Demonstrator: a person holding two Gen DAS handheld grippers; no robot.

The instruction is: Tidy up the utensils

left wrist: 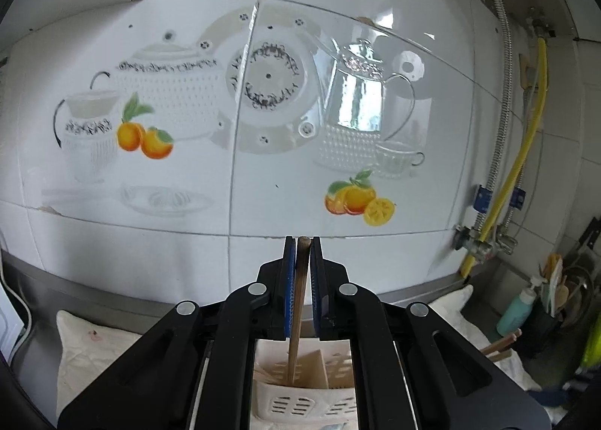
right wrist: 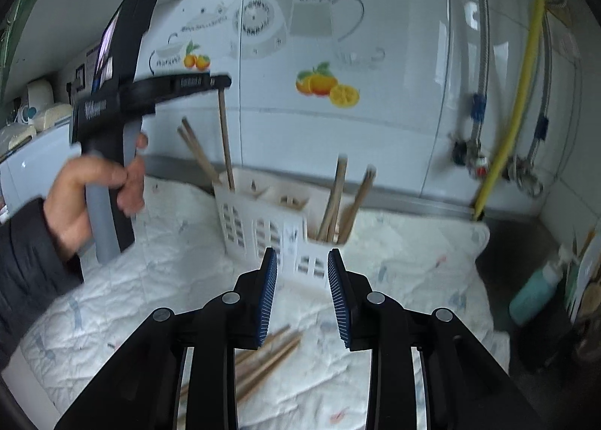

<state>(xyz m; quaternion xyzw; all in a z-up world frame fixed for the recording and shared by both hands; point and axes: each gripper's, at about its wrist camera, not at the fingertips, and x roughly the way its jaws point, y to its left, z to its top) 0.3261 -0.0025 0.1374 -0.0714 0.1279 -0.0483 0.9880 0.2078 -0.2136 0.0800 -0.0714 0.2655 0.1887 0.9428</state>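
My left gripper (left wrist: 303, 242) is shut on a brown wooden chopstick (left wrist: 299, 298), which hangs upright with its lower end inside the white slotted utensil holder (left wrist: 296, 405). In the right wrist view, that left gripper (right wrist: 224, 81) holds the chopstick (right wrist: 226, 141) over the left end of the holder (right wrist: 263, 223). Two more chopsticks (right wrist: 197, 152) lean there, and several others (right wrist: 338, 201) stand in the holder's right compartment. My right gripper (right wrist: 302, 259) is open and holds nothing. It hovers in front of the holder, above loose chopsticks (right wrist: 270, 351) lying on the cloth.
A white quilted cloth (right wrist: 394, 261) covers the counter under the holder. A person's hand (right wrist: 94, 197) grips the left gripper's handle. A teal bottle (right wrist: 537, 291) stands at the right, near a yellow hose (right wrist: 526, 92) and metal pipes on the tiled wall.
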